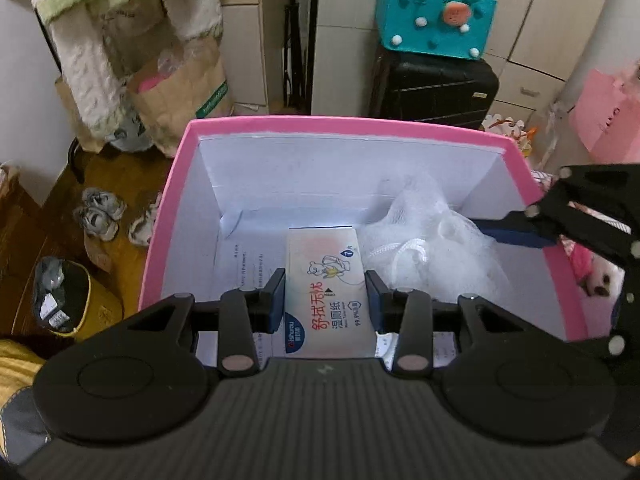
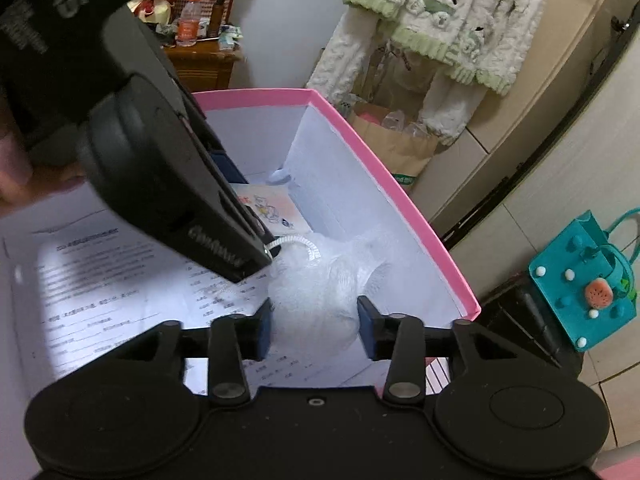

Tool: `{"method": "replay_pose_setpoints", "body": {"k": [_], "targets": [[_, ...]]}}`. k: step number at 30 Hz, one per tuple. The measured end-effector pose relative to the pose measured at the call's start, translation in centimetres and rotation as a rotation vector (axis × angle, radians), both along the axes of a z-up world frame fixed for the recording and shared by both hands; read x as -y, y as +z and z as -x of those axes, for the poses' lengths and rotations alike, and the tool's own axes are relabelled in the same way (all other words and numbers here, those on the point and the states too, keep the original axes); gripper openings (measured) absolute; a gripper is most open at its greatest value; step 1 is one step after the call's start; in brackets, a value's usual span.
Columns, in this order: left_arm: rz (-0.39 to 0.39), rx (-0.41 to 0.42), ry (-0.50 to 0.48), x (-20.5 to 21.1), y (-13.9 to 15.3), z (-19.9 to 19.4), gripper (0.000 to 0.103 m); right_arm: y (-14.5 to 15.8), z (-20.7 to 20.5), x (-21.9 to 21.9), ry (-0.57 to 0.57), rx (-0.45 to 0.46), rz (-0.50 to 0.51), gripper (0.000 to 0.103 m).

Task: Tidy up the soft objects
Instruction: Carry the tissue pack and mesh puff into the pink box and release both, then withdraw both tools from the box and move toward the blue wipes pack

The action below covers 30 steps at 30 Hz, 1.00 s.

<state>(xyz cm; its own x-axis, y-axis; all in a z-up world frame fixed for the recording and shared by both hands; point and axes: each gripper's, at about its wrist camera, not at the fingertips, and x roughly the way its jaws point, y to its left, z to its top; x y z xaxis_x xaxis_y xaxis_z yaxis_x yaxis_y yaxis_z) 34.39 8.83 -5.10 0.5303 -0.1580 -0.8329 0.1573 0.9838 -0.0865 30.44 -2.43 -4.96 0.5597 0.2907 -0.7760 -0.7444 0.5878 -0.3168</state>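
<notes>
White mesh bath pouf: white netted bath pouf (image 2: 320, 292) with a white cord loop, lying on the floor of the pink-rimmed cardboard box (image 1: 340, 125), toward the box's right wall as the left wrist view shows it (image 1: 428, 240).
Wet-wipe pack: soft flat pack of wet wipes (image 1: 325, 292), pale with a cartoon bear and red lettering, lying flat on the box floor just beside the pouf.
Left gripper: black two-finger gripper (image 1: 325, 300) reaching down into the box; its blue pads sit on either side of the wipe pack, jaws at pack width and touching its long edges.
Right gripper: black two-finger gripper (image 2: 316, 330) also inside the box; its blue pads straddle the pouf, jaws about halfway apart, whether they press the netting I cannot tell.
Box lining: white inner walls, printed paper sheets (image 2: 100, 280) covering the floor.
Behind the box: black hard-shell suitcase (image 1: 432, 92) with a teal felt tote bag (image 1: 436, 16) on top, well apart from the box.
Left of the box: brown paper bag (image 1: 180, 92) under a hanging cream-and-green fleece garment (image 1: 100, 0); small grey shoes (image 1: 98, 216) on the wooden floor.
</notes>
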Motion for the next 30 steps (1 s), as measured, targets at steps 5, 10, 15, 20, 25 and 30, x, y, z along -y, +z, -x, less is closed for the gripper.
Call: {"method": "replay_pose_setpoints", "body": {"k": [5, 10, 15, 20, 25, 30], "targets": [[-0.034, 0.016, -0.001, 1.0, -0.2, -0.4, 0.039, 0.3, 0.5, 0.9, -0.014, 0.033, -0.026, 0.053], [-0.039, -0.016, -0.019, 2.1, -1.4, -1.3, 0.039, 1.3, 1.3, 2.7, -0.047, 0.031, -0.096, 0.052], [-0.116, 0.025, -0.015, 2.8, -1.8, -1.5, 0.039, 3.3, 2.8, 5.6, -0.071, -0.007, -0.246, 0.052], [-0.190, 0.085, -0.004, 3.0, -0.8, -0.6, 0.060, 4.1, 4.4, 8.3, -0.113, -0.084, -0.393, 0.052], [-0.222, 0.179, -0.051, 3.3, 2.1, 3.0, 0.074, 4.6, 5.1, 10.5, -0.161, -0.182, -0.496, 0.052], [-0.116, 0.137, -0.090, 2.6, 4.4, 6.4, 0.074, 5.1, 6.3, 12.3, -0.194, -0.223, -0.548, 0.053]]}}
